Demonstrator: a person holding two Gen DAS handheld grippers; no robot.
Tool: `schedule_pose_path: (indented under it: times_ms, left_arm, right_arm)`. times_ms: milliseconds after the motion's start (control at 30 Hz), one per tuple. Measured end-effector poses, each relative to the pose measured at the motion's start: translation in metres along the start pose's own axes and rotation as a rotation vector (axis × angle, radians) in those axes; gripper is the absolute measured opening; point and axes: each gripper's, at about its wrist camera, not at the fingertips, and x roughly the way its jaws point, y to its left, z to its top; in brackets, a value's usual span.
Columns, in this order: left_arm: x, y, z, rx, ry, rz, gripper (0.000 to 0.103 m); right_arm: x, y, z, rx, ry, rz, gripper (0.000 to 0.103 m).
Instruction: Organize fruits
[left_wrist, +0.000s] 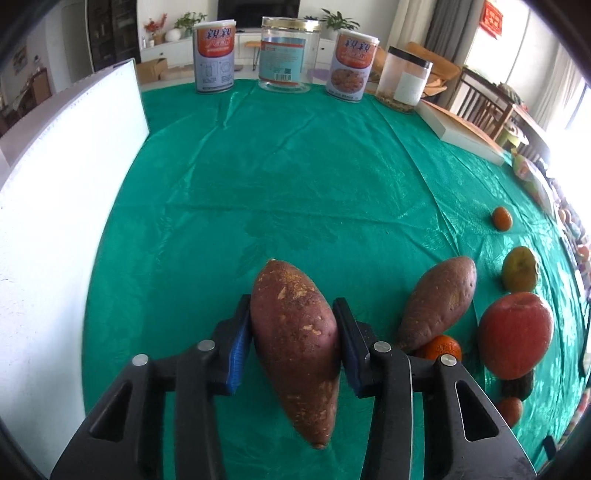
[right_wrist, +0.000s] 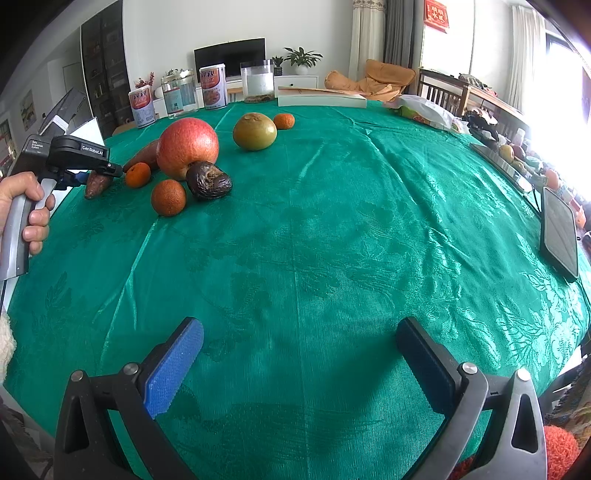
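Left gripper (left_wrist: 295, 343) clamped on a sweet potato (left_wrist: 297, 347), blue pads (left_wrist: 236, 350) pressing both its sides; potato points away from the camera, tip hanging toward the near edge of the table (left_wrist: 295, 166). Person's left hand (right_wrist: 26, 206) wraps the grey handle. Right gripper (right_wrist: 299, 365) hangs over bare green cloth by the near edge, fingers wide apart, nothing between them. Second sweet potato (left_wrist: 439, 302) lies just right of the held one, a small orange (left_wrist: 441, 347) touching its near end. Red apple (left_wrist: 515, 334) beside those, a dark wrinkled fruit (right_wrist: 208, 180) against it, another small orange (right_wrist: 168, 197) near that. Greenish-yellow fruit (right_wrist: 255, 132) and one more orange (right_wrist: 283, 121) sit further toward the far edge. Two tins (left_wrist: 214, 59), a clear jar (left_wrist: 288, 55) and a frosted jar (left_wrist: 406, 79) line the far edge. White board (left_wrist: 66, 184) stands at the left edge.
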Motion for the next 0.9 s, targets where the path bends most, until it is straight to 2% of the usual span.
schedule_pose_path:
  times_ms: [67, 167, 400, 533, 700, 733, 767, 833, 900]
  left_arm:
    - [-0.006, 0.000, -0.005, 0.007, -0.001, 0.009, 0.043]
    - [-0.020, -0.001, -0.023, 0.012, 0.049, -0.021, 0.043]
    - [-0.064, 0.004, -0.093, 0.049, 0.121, -0.086, 0.043]
    - [-0.083, -0.004, -0.125, 0.106, 0.101, -0.084, 0.043]
    - [-0.088, -0.014, -0.139, 0.147, 0.015, -0.051, 0.046]
    - [-0.086, -0.014, -0.139, 0.142, 0.006, -0.035, 0.057]
    - [-0.085, -0.013, -0.139, 0.137, -0.009, -0.013, 0.074]
    - [-0.080, -0.009, -0.140, 0.121, -0.032, 0.029, 0.090]
    - [-0.078, -0.006, -0.144, 0.126, -0.058, 0.059, 0.093]
  right_arm:
    - [0.000, 0.000, 0.000, 0.000, 0.000, 0.000, 0.103]
    - [0.000, 0.000, 0.000, 0.000, 0.000, 0.001, 0.103]
    - [0.001, -0.001, 0.000, 0.000, 0.002, 0.002, 0.103]
    - [0.000, -0.001, -0.001, 0.002, -0.001, -0.002, 0.103]
    - [-0.002, -0.001, -0.003, 0.006, -0.009, -0.006, 0.103]
    - [-0.002, -0.001, -0.004, 0.006, -0.010, -0.007, 0.103]
    - [-0.003, -0.001, -0.004, 0.006, -0.012, -0.006, 0.103]
    - [-0.004, -0.001, -0.006, 0.005, -0.015, -0.006, 0.103]
    - [-0.005, -0.002, -0.006, 0.003, -0.018, -0.005, 0.103]
